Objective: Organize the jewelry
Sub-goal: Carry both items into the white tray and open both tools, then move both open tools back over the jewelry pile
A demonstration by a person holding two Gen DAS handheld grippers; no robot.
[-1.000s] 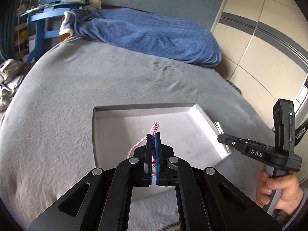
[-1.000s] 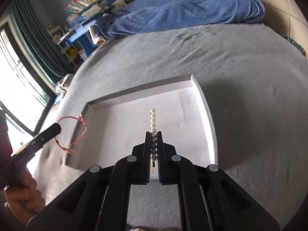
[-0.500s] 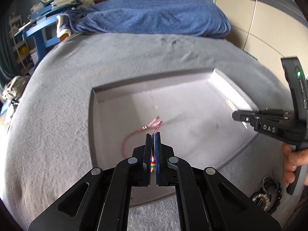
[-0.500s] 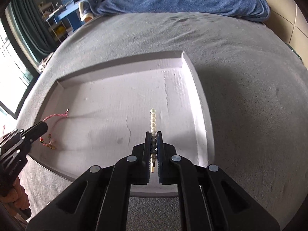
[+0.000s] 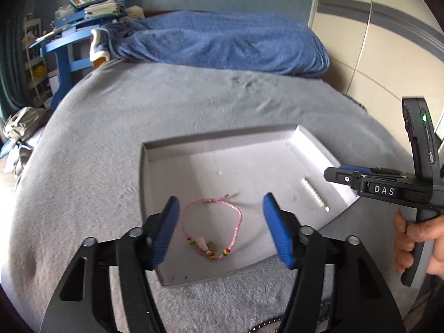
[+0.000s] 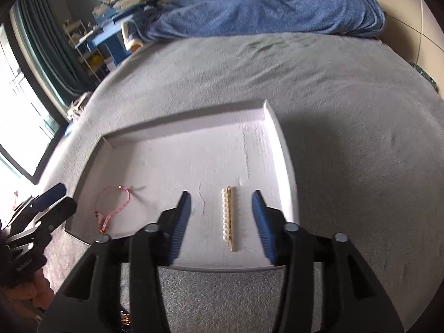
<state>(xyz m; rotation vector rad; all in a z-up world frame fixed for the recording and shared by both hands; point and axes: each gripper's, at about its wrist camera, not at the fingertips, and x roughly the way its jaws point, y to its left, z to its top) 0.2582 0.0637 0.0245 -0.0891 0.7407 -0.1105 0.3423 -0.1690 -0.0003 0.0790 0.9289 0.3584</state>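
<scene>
A shallow white tray lies on a grey bed. A pink cord bracelet with small beads lies flat in its left part. A pearl hair clip lies flat in its right part. My left gripper is open and empty, its blue pads either side of the bracelet, above it. My right gripper is open and empty, its pads either side of the pearl clip. Each gripper also shows at the edge of the other's view.
A blue blanket lies across the far end of the bed. A blue shelf with books stands at the far left. Dark jewelry lies on the bedcover just in front of the tray.
Both grippers have opened. The bracelet has dropped from the left gripper into the tray, and the pearl clip from the right gripper into the tray.
</scene>
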